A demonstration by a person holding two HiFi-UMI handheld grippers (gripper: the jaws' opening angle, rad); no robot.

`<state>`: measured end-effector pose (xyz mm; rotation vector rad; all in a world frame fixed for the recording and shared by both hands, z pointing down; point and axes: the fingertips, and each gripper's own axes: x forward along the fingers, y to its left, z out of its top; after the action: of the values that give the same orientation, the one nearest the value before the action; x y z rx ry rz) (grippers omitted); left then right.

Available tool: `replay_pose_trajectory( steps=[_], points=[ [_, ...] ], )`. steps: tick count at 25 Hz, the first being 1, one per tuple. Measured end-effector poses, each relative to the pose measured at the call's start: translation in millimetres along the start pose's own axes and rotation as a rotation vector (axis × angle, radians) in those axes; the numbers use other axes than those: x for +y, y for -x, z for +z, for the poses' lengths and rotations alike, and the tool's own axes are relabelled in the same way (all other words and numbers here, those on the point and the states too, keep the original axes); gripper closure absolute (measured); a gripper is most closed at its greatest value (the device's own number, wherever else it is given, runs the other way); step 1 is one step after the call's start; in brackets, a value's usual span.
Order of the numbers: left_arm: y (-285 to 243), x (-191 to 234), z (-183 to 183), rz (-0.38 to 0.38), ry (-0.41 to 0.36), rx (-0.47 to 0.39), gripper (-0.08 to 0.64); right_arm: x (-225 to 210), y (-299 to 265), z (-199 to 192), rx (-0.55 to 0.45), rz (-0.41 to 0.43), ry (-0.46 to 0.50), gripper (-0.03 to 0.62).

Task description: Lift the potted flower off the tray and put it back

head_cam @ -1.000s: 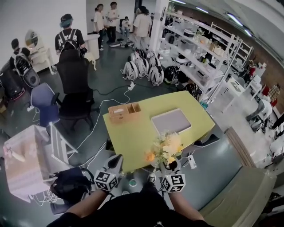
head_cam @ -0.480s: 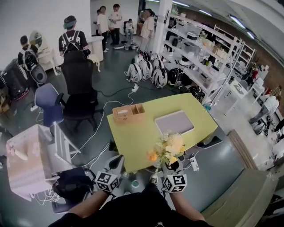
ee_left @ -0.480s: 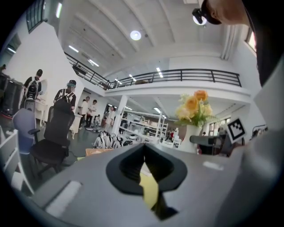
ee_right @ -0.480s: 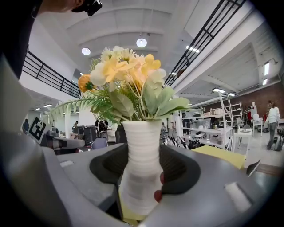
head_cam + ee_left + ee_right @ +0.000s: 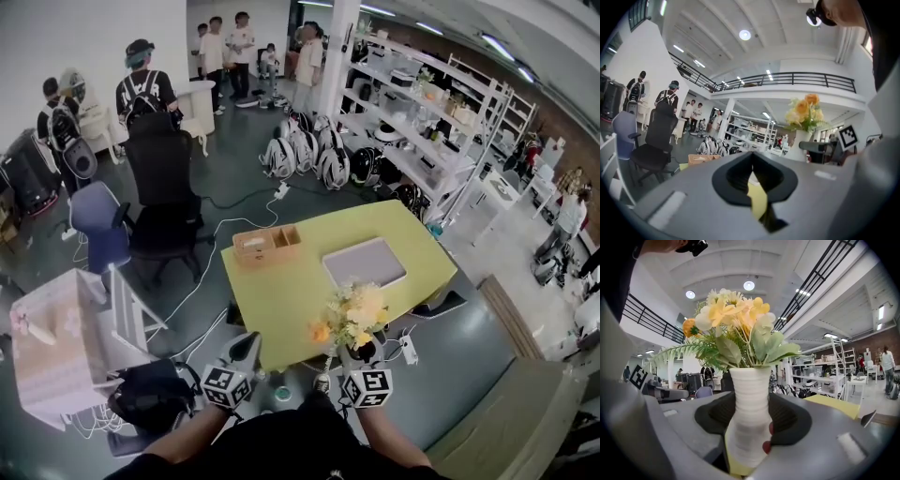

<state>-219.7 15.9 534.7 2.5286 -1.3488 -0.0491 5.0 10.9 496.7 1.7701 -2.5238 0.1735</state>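
Observation:
The potted flower (image 5: 354,314), yellow and orange blooms in a white ribbed vase (image 5: 749,413), is held upright over the near edge of the yellow-green table (image 5: 281,291). My right gripper (image 5: 361,354) is shut on the vase, with the black pads pressing on both of its sides in the right gripper view. The grey tray (image 5: 365,262) lies bare farther back on the table, apart from the flower. My left gripper (image 5: 246,349) hovers to the left of the flower, off the table's near corner. Its pads meet at the tip (image 5: 750,165) with nothing between them. The blooms (image 5: 804,112) also show in the left gripper view.
A wooden box (image 5: 266,244) sits at the table's far left corner. A black office chair (image 5: 161,187), a blue chair (image 5: 98,220) and a pale pink box (image 5: 52,337) stand to the left. Shelving (image 5: 422,122) runs along the right, backpacks (image 5: 309,155) and several people stand behind.
Both grippers and the flower stay where they were. Only the head view has shifted slightly.

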Motion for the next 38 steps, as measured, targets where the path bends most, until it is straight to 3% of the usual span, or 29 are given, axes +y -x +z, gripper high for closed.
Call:
replay_pose_trajectory(
  steps=[6,16,31,38],
  points=[
    [-21,-1,-5,-0.004,0.007,0.017,0.553,-18,-12,-3,-0.001,-0.004,-0.003,0.368],
    [-88,-8,-14,0.001,0.026,0.050,0.552,-94,-67,-5,-0.014,-0.009,0.019,0.368],
    [-280,-16,-24,0.058,0.058,0.095,0.553,-270,-213,-26,-0.032,0.054,0.026,0.368],
    [-347,-8,-50,0.134,0.079,0.132,0.554,-364,-293,-85,-0.006,0.043,0.016,0.368]
  ],
)
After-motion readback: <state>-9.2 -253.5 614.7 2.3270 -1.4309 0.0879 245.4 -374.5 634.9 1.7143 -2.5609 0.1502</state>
